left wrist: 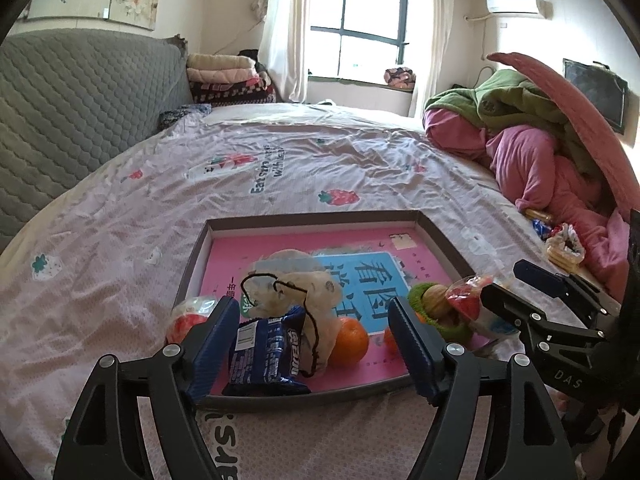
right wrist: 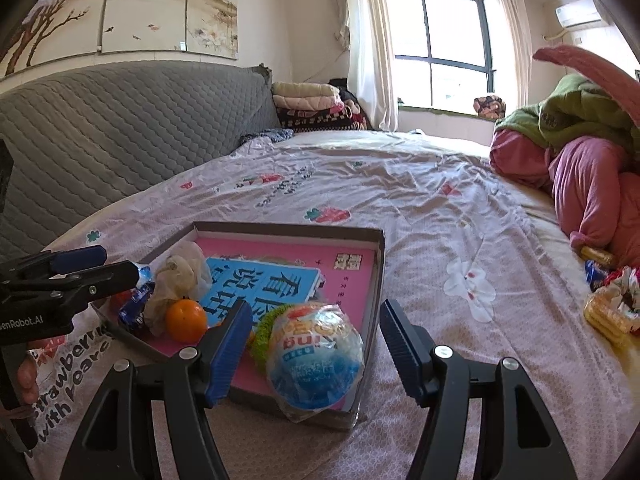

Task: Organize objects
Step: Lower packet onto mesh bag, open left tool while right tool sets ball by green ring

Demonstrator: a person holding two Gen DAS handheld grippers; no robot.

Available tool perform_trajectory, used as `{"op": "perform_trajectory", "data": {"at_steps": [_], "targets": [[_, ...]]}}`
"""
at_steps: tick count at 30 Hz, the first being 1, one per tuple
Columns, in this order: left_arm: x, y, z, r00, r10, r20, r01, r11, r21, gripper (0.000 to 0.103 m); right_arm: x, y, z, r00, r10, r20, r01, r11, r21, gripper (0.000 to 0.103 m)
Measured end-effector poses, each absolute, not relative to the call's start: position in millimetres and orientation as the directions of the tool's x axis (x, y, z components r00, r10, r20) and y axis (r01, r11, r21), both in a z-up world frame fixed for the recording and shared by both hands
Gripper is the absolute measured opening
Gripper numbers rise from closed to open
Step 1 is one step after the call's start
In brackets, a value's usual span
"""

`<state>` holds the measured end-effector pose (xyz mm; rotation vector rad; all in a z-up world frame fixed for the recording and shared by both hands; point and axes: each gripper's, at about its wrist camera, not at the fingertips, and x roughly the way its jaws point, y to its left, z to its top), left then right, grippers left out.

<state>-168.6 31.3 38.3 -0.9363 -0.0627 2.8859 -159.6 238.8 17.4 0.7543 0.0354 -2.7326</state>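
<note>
Snacks and fruit lay gathered in the shallow grey-rimmed cardboard tray with its pink printed floor, set on the strawberry-print bedsheet. Left gripper stood wide, pads clear of the dark blue foil snack packet lying between them at the tray's near edge. Right gripper was likewise parted, framing the clear-wrapped round blue-and-white package at the tray's near right corner without pressing it.

Judgement: what remained loose was the heap of yellow biscuits and wrapped sweets beside the pink quilt, well to the right of the tray; the right gripper was the nearer. Bare sheet lay between. An orange and a crumpled beige bag crowded the tray's left half.
</note>
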Motion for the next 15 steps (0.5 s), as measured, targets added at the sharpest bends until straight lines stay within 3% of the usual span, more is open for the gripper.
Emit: {"op": "perform_trajectory", "data": {"at_steps": [15], "targets": [[-159.4, 26.3, 52.3, -0.827, 0.093, -0.555, -0.065, -0.995, -0.07, 0.079, -133.0, 224.2, 44.2, -0.861, -0.286, -0.42, 0.318, -0.948, -0.006, 0.073]]}}
